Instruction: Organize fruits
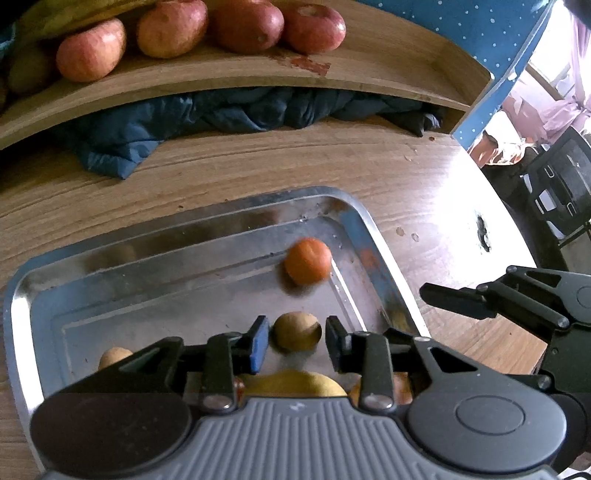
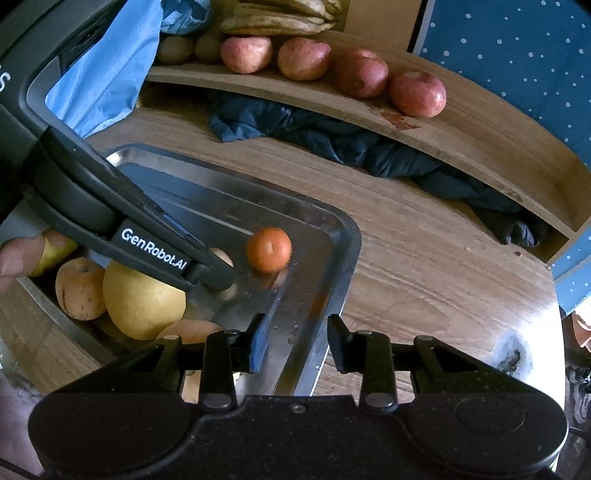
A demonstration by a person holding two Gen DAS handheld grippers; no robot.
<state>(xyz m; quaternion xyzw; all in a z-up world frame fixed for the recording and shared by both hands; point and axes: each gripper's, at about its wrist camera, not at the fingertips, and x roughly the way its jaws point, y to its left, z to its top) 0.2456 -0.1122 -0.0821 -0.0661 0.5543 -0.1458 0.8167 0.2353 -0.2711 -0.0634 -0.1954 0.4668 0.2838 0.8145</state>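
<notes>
**Fruit tray crowded at its near end, shelf already lined with apples**

Here, the left gripper [image 1: 297,341] is hanging over a metal tray [image 1: 147,236] on a wooden table [image 1: 406,173], its jaws standing a little apart on either side of a small tan round fruit [image 1: 296,329]; the pads are not pressing on it as far as the left wrist view shows. A small orange fruit [image 1: 307,260] is lying farther along the tray, near its right wall, apart from the rest. Crowding the near end are a large yellow pear-like fruit [image 2: 142,301], a tan-orange fruit [image 2: 79,290] beside it, and another small tan fruit [image 1: 112,356] at the left.

The right gripper [image 2: 297,341] is sitting over the tray's right rim, jaws slightly apart with nothing gripped, one finger above the tray and the other above the table.

Beyond the tray, a crumpled dark blue cloth [image 1: 221,114] is lying under a raised wooden shelf [image 1: 369,70]. On that shelf four red apples [image 1: 243,24] are sitting in a row, with bananas [image 2: 280,16] and brownish round fruits [image 2: 177,48] at its left end. A blue dotted panel [image 2: 517,55] is standing behind.
</notes>
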